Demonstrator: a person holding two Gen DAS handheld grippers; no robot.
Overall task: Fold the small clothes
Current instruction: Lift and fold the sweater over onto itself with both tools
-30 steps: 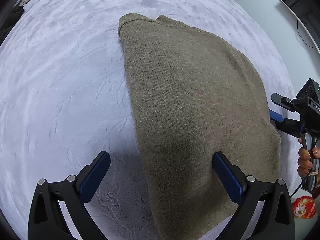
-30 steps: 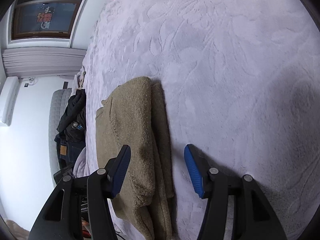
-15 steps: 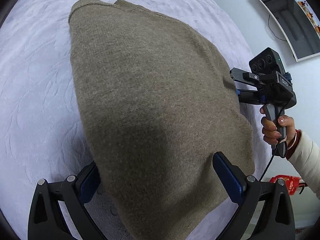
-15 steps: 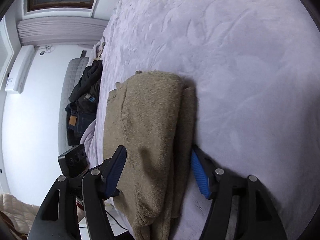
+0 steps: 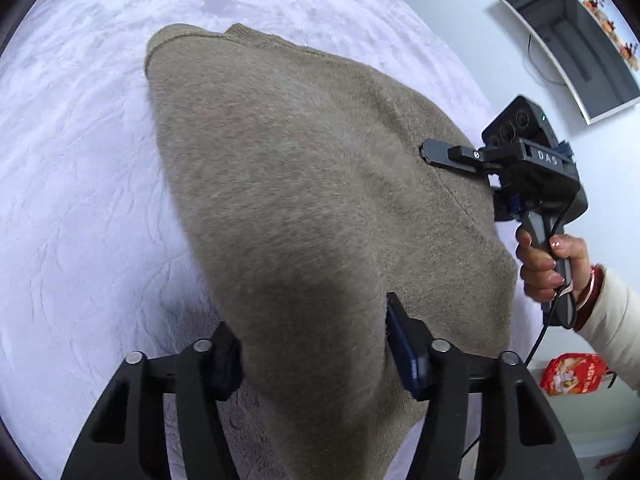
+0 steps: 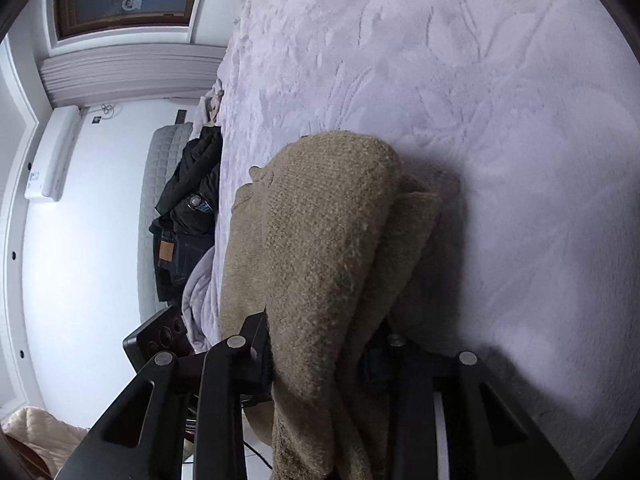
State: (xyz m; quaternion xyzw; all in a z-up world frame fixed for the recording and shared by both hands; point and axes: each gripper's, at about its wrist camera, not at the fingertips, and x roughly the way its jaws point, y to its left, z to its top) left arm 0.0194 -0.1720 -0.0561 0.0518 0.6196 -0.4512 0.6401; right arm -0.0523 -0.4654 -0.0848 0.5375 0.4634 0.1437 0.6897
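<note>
Closing on the sweater [image 5: 304, 208], left gripper [image 5: 314, 344] and right gripper [image 6: 320, 354] each pinch an edge; best grip every layer before lifting off the bed [image 5: 80, 160].

You had soft, even indoor light, with no glare. The sweater [image 5: 304, 208] cast a dark shadow on the bedspread [image 6: 500, 120] beside it. Fisheye bending curved the edges, black corners framed both views, and motion softened the knit.

Folded olive-brown knit sweater [image 5: 304, 208] lies on the lilac bedspread [image 5: 80, 184].
</note>
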